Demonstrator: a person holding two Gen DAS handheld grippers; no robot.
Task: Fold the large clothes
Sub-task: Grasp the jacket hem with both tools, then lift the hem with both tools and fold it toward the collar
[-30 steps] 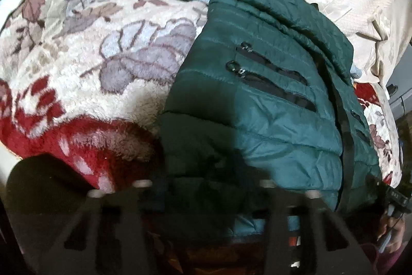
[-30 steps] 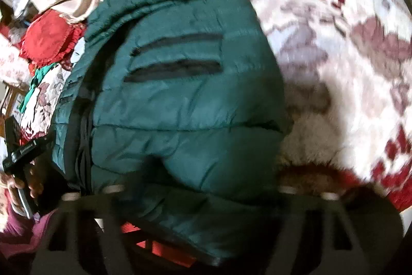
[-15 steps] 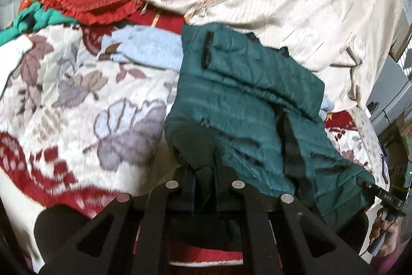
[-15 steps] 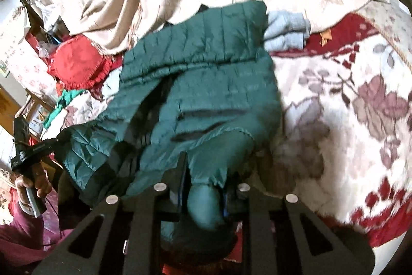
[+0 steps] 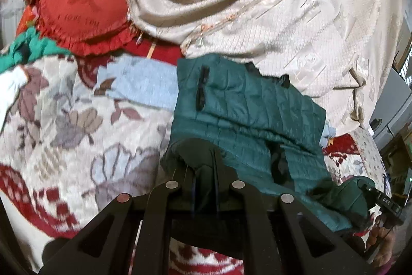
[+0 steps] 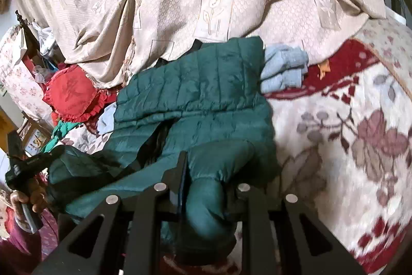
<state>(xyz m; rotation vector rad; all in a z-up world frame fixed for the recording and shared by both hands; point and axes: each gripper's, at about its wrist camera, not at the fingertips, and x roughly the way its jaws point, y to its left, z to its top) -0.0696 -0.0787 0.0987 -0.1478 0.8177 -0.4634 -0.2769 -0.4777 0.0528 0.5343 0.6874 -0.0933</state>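
Note:
A dark green quilted jacket (image 5: 247, 107) lies on a floral blanket (image 5: 64, 125); its near half is lifted and doubled toward the far part. My left gripper (image 5: 204, 172) is shut on the jacket's near left corner. My right gripper (image 6: 203, 187) is shut on a bunched fold at the jacket's (image 6: 200, 84) near right edge. Each gripper also shows in the other's view, the right gripper (image 5: 378, 200) at the far right and the left gripper (image 6: 28, 164) at the far left, both clamped on green fabric.
A beige patterned cloth (image 5: 270, 4) is heaped behind the jacket. A red frilled cushion (image 5: 79, 4) lies at the back left. A light blue garment (image 5: 139, 81) lies under the jacket's far edge, and it also shows in the right wrist view (image 6: 283, 68). Green cloth (image 5: 31, 48) lies at the left.
Both grippers closed on the jacket's near edge, then lifted and carried it up toward the far part. The jacket now looks shorter and folded over.

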